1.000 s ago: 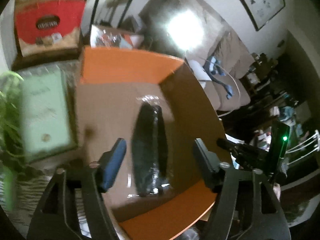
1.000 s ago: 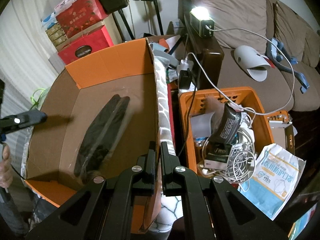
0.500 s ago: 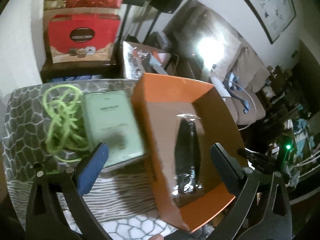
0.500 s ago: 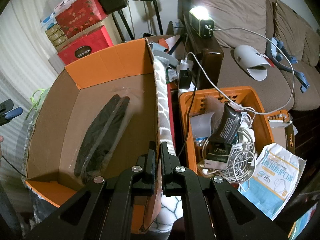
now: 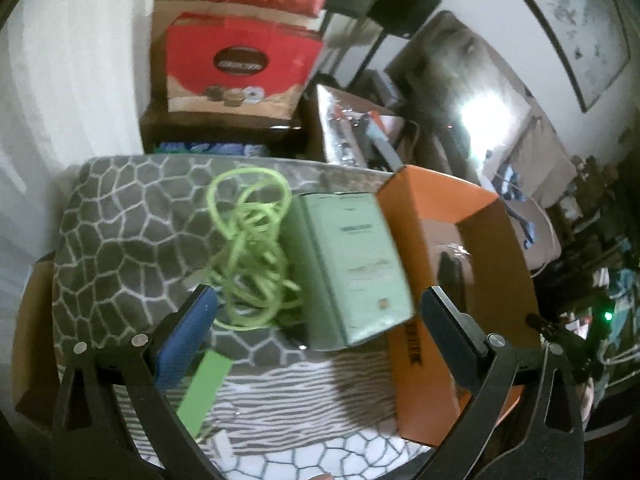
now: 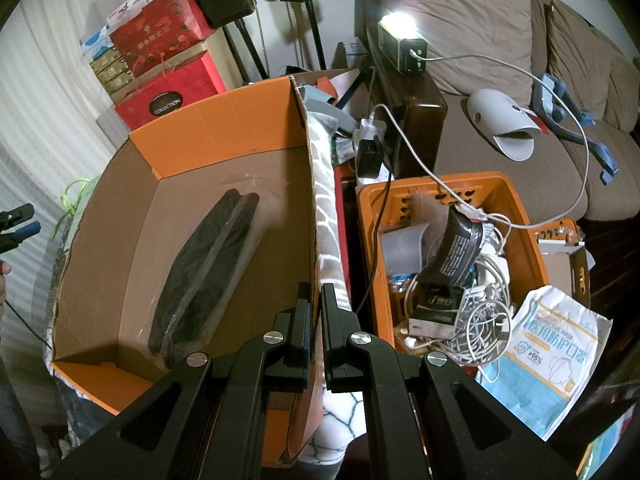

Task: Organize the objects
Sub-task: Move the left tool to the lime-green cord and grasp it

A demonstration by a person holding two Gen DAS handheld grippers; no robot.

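An orange cardboard box (image 6: 224, 136) stands on a grey patterned cloth and holds a black item in clear wrap (image 6: 204, 268). My right gripper (image 6: 315, 308) is shut on the box's right wall. In the left wrist view, my left gripper (image 5: 320, 316) is open and empty above the cloth (image 5: 116, 240). Between its fingers lie a tangled green cord (image 5: 248, 248) and a pale green box (image 5: 356, 264) that leans against the orange box (image 5: 424, 280). A small green stick (image 5: 204, 384) lies by the left finger.
An orange crate (image 6: 524, 204) full of cables and packets stands right of the box, with a mask packet (image 6: 552, 356) beside it. Red gift boxes (image 5: 240, 64) are stacked behind the table. A sofa with a lit lamp (image 6: 400, 40) stands at the back right.
My left gripper has drawn back out of the orange box and swung left, over the green cord and pale green box. The right gripper has not moved.
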